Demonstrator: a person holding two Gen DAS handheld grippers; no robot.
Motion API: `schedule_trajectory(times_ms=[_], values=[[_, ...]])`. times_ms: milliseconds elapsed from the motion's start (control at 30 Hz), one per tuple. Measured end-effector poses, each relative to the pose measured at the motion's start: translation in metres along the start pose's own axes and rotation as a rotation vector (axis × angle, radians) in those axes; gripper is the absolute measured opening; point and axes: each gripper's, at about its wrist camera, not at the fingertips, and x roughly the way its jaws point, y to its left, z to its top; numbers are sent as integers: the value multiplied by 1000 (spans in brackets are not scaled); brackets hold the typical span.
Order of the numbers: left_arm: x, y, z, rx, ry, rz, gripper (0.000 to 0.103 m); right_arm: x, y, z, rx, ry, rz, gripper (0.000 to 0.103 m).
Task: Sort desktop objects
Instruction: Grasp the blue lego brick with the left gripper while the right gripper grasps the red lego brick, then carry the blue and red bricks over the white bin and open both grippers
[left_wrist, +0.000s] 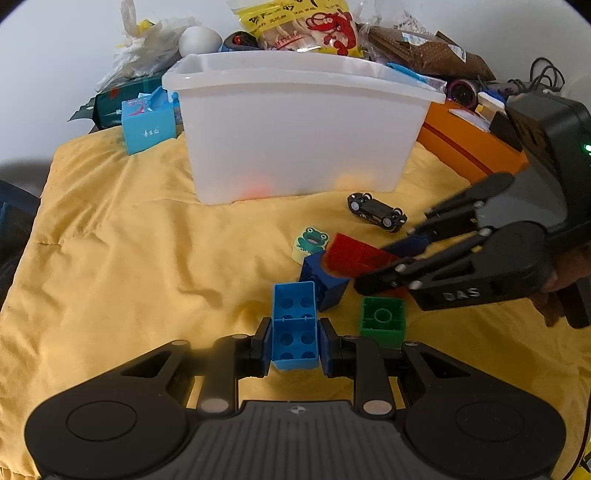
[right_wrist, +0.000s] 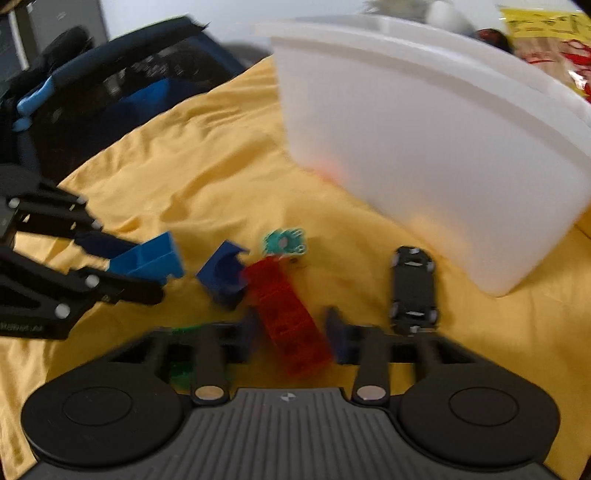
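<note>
Yellow cloth covers the work surface as I run both claws over a scatter of toy bricks near its middle. My left gripper is nearly closed, its two pads pressed against the long sides of a light blue brick, which stands up between them with its hollow underside facing the camera. My right gripper reaches in from the cloth's right side and is closed down on a red brick; the wrist view is blurred, but the pads sit at the brick's two flanks. A dark blue block lies touching the red brick's far end, with a green brick just beside it, under the right claw's fingers. A small frog figure rests just beyond the dark blue block. A black toy car lies upside down, wheels up, near the front of the white plastic bin, which stands at the cloth's far edge.
</note>
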Motion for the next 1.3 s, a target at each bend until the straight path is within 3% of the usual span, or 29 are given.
schedule_trajectory(times_ms=[167, 300, 500, 800, 1300], values=[[-13, 4, 5, -37, -41, -2, 28, -23, -9, -13, 94, -40, 17, 28], [-29, 6, 18, -62, -90, -7, 28, -58, -24, -22, 249, -123, 12, 28], [-43, -1, 55, -18, -130, -3, 28, -106, -37, -12, 371, -244, -12, 28], [-54, 11, 123, -75, -156, -18, 28, -149, -55, 43, 381, -322, -91, 28], [-46, 21, 212, -32, -134, -13, 28, -163, -91, 114, 384, -305, -143, 28]])
